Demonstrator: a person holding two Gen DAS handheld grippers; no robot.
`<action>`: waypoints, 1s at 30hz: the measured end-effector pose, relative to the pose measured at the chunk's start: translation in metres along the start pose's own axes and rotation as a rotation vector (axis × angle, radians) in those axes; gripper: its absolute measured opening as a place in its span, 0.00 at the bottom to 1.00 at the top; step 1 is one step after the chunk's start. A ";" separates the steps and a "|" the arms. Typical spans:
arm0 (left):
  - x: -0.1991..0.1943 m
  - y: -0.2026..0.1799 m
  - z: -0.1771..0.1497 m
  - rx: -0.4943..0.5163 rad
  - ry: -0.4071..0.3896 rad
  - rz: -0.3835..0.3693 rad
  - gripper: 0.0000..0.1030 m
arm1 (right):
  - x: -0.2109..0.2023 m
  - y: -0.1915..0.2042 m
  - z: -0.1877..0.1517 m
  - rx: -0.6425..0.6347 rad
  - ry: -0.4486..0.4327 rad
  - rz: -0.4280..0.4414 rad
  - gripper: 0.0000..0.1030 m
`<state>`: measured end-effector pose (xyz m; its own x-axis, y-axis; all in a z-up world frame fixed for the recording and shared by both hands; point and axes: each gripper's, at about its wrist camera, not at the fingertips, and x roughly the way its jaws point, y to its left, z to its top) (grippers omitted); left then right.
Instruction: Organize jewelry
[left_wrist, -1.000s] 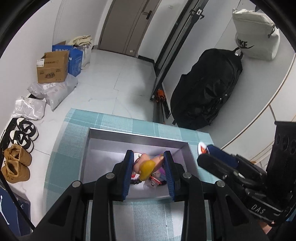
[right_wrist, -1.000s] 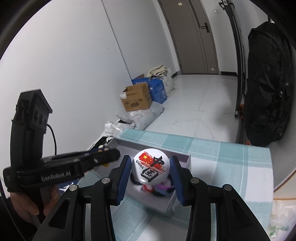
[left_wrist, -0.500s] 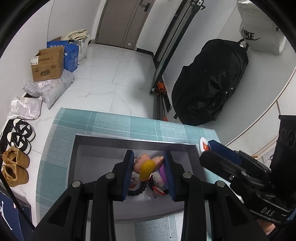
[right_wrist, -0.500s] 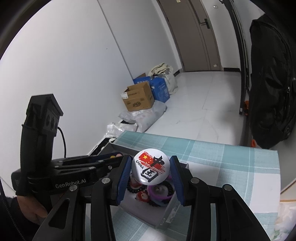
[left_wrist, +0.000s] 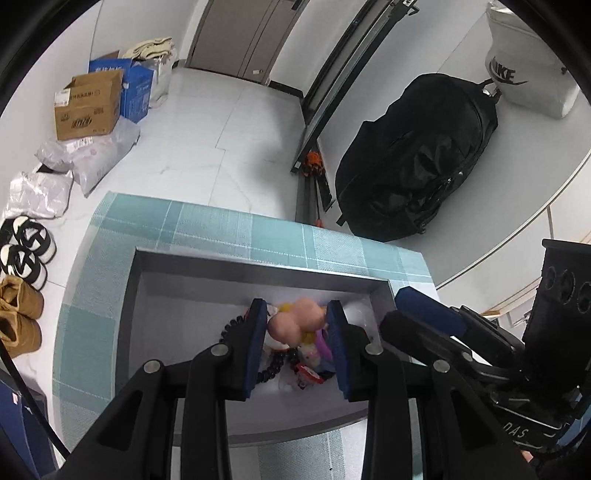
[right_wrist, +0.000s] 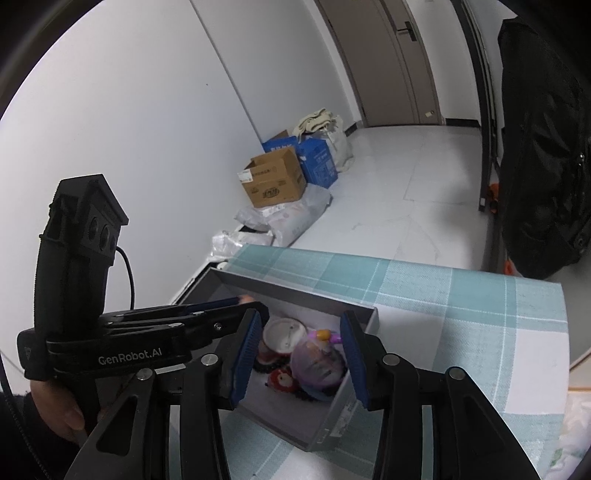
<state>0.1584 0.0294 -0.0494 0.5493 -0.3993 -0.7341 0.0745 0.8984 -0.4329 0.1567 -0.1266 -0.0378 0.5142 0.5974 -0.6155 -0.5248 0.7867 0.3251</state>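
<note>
A grey open box (left_wrist: 258, 264) sits on the teal checked cloth (left_wrist: 207, 225); it also shows in the right wrist view (right_wrist: 365, 317). My left gripper (left_wrist: 297, 332) is over its right end, shut on a pink two-lobed toy (left_wrist: 293, 323). Under it lie a black bead bracelet (left_wrist: 273, 365) and small charms. My right gripper (right_wrist: 299, 360) is open and empty above the box. Below it the round badge (right_wrist: 282, 336) lies face down beside a purple trinket (right_wrist: 317, 363) and a red charm (right_wrist: 280, 380).
The cloth (right_wrist: 461, 295) covers a small table with edges close on all sides. On the floor stand a cardboard box (left_wrist: 88, 105), plastic bags (left_wrist: 92, 155), shoes (left_wrist: 22, 254) and a black bag (left_wrist: 417, 158). The right gripper's body (left_wrist: 480, 350) is beside the box.
My right gripper has opened and dropped the round badge into the box. My left gripper has moved lower over the box, and its pink toy has turned.
</note>
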 end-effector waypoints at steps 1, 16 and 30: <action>-0.001 0.000 0.000 -0.002 -0.002 -0.001 0.30 | -0.002 0.000 0.000 0.003 -0.005 -0.005 0.46; -0.036 -0.013 -0.015 0.063 -0.185 0.147 0.59 | -0.048 0.006 -0.007 0.000 -0.165 -0.070 0.75; -0.075 -0.019 -0.042 0.048 -0.280 0.268 0.70 | -0.078 0.034 -0.034 -0.053 -0.229 -0.118 0.82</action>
<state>0.0808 0.0347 -0.0075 0.7601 -0.0894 -0.6436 -0.0675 0.9743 -0.2150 0.0760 -0.1520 -0.0036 0.7111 0.5263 -0.4662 -0.4835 0.8475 0.2191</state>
